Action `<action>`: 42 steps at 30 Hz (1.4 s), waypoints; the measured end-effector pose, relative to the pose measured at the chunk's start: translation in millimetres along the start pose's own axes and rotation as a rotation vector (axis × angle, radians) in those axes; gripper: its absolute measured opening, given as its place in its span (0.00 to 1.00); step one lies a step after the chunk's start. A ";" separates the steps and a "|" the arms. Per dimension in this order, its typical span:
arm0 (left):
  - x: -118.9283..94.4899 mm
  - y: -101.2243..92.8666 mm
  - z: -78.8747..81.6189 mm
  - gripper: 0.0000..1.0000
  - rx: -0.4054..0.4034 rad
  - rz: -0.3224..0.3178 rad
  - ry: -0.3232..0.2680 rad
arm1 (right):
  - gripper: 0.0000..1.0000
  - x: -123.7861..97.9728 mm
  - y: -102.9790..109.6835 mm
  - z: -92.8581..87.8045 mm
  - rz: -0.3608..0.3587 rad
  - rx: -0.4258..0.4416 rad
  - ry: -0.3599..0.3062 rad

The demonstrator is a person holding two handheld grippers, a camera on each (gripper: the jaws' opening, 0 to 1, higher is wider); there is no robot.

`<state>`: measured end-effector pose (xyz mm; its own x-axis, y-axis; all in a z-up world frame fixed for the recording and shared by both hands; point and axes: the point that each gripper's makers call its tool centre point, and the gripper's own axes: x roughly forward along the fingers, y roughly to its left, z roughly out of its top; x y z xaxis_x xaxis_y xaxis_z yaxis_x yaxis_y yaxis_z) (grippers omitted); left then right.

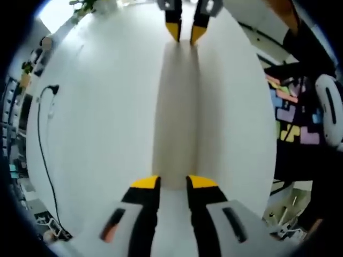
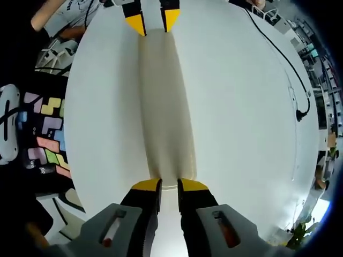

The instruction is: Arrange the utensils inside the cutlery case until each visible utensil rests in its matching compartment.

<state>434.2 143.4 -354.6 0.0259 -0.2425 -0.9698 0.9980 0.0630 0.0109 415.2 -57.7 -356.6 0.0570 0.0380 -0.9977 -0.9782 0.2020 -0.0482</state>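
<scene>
A long, pale cream case (image 1: pixel 176 107) was laid flat on the round white worktop (image 1: pixel 96 107), stretched in a straight band between the two grippers. In the left gripper view, the left gripper (image 1: pixel 174 182) was seen at the near end of the case, its yellow-tipped jaws set a narrow gap apart with the end of the case lying in that gap. Whether the jaws were pressed onto the case or only placed beside it could not be told. The right gripper (image 1: pixel 185 32) was seen at the far end, its tips drawn close together just at the case's edge.

In the right gripper view, the same arrangement was shown from the other end. The right gripper (image 2: pixel 170 185) was placed at the near end of the case (image 2: pixel 163 107), its jaws a little apart and overlapping the end of the case; a firm grasp could not be confirmed. The left gripper (image 2: pixel 153 21) was seen at the far end, its tips slightly spread where the case ended.

A thin black cable (image 1: pixel 40 134) was trailed over one side of the worktop (image 2: pixel 241 134), well apart from the case, and was also seen in the right gripper view (image 2: pixel 278 53). A mat of coloured blocks (image 1: pixel 292 115) was seen on the floor beyond the worktop's edge.
</scene>
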 end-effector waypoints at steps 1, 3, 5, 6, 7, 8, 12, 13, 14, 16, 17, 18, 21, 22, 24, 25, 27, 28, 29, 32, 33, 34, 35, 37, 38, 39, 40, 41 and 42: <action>-0.6 0.4 -0.8 0.21 -0.002 -0.006 -0.020 | 0.11 -0.6 -0.1 -0.1 -0.001 -0.004 -0.005; -1.4 -0.5 -1.3 0.20 0.005 -0.004 -0.038 | 0.11 -1.2 0.0 0.3 0.000 -0.018 -0.023; -1.7 -1.4 -0.9 0.20 0.018 -0.002 -0.054 | 0.09 -1.1 1.1 2.1 0.009 -0.102 -0.058; -1.5 -1.3 -0.5 0.20 0.022 -0.006 -0.058 | 0.09 -2.2 2.1 -0.2 0.008 -0.100 -0.065; -1.5 -1.7 0.1 0.20 0.033 -0.011 -0.058 | 0.09 -2.4 1.7 -0.8 0.006 -0.098 -0.064; -1.3 -1.7 0.7 0.20 0.040 -0.014 -0.057 | 0.09 -2.4 0.8 0.0 0.006 -0.098 -0.065; -2.6 1.3 5.2 0.23 -0.036 -0.031 -0.056 | 0.12 -4.1 -2.1 -0.6 -0.008 -0.105 -0.076; -2.7 0.8 5.6 0.27 -0.033 -0.030 -0.059 | 0.13 -4.5 -1.8 -1.3 0.001 -0.095 -0.089; -2.5 0.5 7.5 0.30 -0.016 -0.024 -0.066 | 0.11 -4.1 2.2 -1.7 0.027 -0.081 -0.101; -4.7 -2.0 -0.8 0.30 0.013 -0.026 -0.009 | 0.13 -5.6 6.4 -5.7 0.054 -0.093 -0.105; -7.6 -1.5 -2.1 0.31 0.013 -0.028 -0.002 | 0.16 -6.2 8.4 -10.0 0.060 -0.095 -0.081; -12.7 0.8 -0.6 0.32 0.007 -0.016 -0.004 | 0.17 -6.3 8.5 -11.4 0.051 -0.105 -0.073; -24.2 2.5 10.8 0.42 0.021 0.004 -0.048 | 0.20 -7.1 8.1 -10.3 0.044 -0.105 -0.092; -25.5 1.3 14.0 0.46 0.029 0.003 -0.058 | 0.20 -7.4 6.9 -10.0 0.037 -0.105 -0.091; -19.0 -2.0 17.4 0.53 0.059 -0.010 -0.045 | 0.22 -10.1 4.9 -1.7 0.021 -0.118 -0.122; -14.6 -3.7 18.1 0.55 0.074 -0.018 -0.033 | 0.23 -12.0 7.0 2.1 0.026 -0.122 -0.120; -2.9 -4.6 20.8 0.56 0.087 -0.039 -0.020 | 0.23 -14.2 8.7 9.1 0.026 -0.138 -0.125; 0.6 -2.1 22.5 0.56 0.085 -0.039 -0.019 | 0.23 -16.7 10.8 15.7 0.028 -0.152 -0.136; 5.6 0.8 23.0 0.58 0.082 -0.039 -0.017 | 0.24 -17.8 11.3 20.0 0.025 -0.159 -0.145; 6.7 10.3 26.2 0.61 0.073 -0.024 -0.042 | 0.27 -17.0 7.1 32.4 -0.004 -0.174 -0.155; 5.9 11.5 28.5 0.61 0.067 -0.029 -0.060 | 0.28 -14.4 7.5 34.6 0.000 -0.183 -0.156; 5.1 12.1 29.3 0.61 0.065 -0.029 -0.066 | 0.30 -10.5 6.9 38.9 0.005 -0.172 -0.157; 5.2 11.2 29.7 0.60 0.065 -0.028 -0.067 | 0.34 -7.2 7.3 40.7 0.011 -0.148 -0.158; 7.1 7.9 29.4 0.62 0.073 -0.026 -0.062 | 0.38 -2.2 4.8 45.8 0.008 -0.138 -0.162; 7.5 7.4 29.0 0.63 0.088 -0.014 -0.051 | 0.38 -2.9 5.8 45.3 0.029 -0.135 -0.152; 8.0 6.6 29.4 0.64 0.088 -0.012 -0.051 | 0.40 -3.1 4.5 46.1 0.016 -0.124 -0.160; 8.0 6.8 29.5 0.64 0.085 -0.007 -0.048 | 0.41 -2.8 4.4 47.8 0.010 -0.111 -0.172; 8.4 7.3 30.4 0.64 0.075 -0.001 -0.045 | 0.40 -2.2 6.8 49.9 0.020 -0.097 -0.185; 8.3 6.5 30.1 0.63 0.059 0.006 -0.037 | 0.39 -1.7 10.7 51.6 0.033 -0.094 -0.195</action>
<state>442.6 112.6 -355.3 0.0334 -0.2781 -0.9600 0.9994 0.0078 0.0325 414.9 -5.0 -352.9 0.0532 0.2340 -0.9708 -0.9940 0.1057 -0.0290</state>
